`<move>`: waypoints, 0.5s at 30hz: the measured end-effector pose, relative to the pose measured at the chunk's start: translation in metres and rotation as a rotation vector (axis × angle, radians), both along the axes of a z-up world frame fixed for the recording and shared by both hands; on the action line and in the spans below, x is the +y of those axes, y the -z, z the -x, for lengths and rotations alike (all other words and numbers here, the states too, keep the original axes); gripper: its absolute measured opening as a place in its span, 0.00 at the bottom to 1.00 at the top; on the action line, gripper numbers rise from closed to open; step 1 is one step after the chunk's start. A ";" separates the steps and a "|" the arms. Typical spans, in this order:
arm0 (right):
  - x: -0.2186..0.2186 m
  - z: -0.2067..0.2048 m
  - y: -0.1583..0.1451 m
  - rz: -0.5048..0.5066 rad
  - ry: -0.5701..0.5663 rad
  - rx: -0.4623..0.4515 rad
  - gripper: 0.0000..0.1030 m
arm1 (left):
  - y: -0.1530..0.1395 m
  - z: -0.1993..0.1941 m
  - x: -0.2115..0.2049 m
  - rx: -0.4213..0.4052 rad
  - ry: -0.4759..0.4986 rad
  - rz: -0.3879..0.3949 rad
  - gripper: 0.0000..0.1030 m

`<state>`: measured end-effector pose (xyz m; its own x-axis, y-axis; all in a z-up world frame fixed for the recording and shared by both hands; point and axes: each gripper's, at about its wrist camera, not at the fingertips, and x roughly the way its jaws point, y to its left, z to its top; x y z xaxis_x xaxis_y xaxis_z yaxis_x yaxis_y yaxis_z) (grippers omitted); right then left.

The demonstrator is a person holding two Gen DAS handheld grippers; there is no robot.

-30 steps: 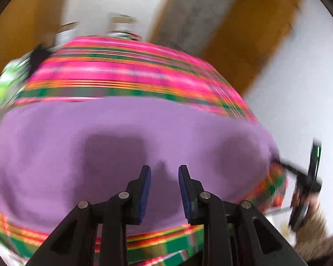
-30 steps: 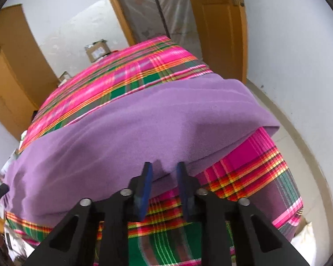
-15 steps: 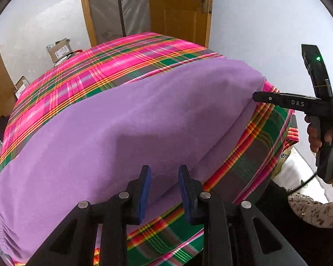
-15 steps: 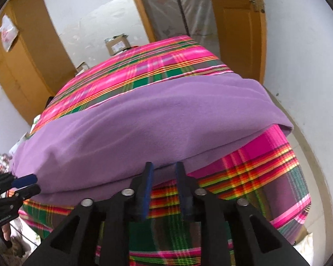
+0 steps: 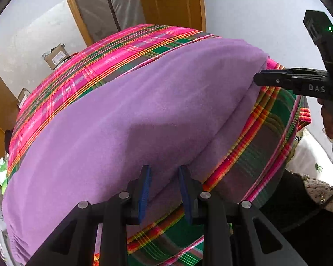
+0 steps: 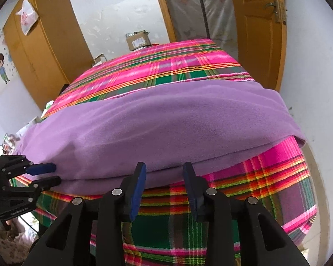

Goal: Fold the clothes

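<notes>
1 purple cloth (image 5: 126,119), 2 grippers, 2 boxes.

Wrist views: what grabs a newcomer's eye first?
The broad purple fleece cloth, folded double along its near edge, spreads across the bright pink-and-green plaid bedcover. Both grippers sit at that near edge: the left gripper with nothing clamped, the right gripper with jaws opening, nothing pinched between them.

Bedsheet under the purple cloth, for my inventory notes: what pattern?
Pink, green and orange plaid bedsheet, clearest in the right wrist view.
</notes>
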<state>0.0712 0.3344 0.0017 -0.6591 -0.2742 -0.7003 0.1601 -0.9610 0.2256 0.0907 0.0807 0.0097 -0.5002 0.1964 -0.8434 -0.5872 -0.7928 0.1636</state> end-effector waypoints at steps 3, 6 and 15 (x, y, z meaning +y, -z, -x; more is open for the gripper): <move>0.001 -0.001 -0.001 0.003 -0.001 0.002 0.35 | -0.001 -0.002 0.002 -0.005 0.024 -0.005 0.26; 0.001 -0.002 -0.001 0.008 -0.003 0.002 0.35 | 0.002 -0.001 0.004 -0.003 0.030 0.000 0.26; 0.000 -0.003 -0.005 0.006 -0.006 0.013 0.35 | -0.002 0.004 0.000 -0.036 0.039 -0.056 0.02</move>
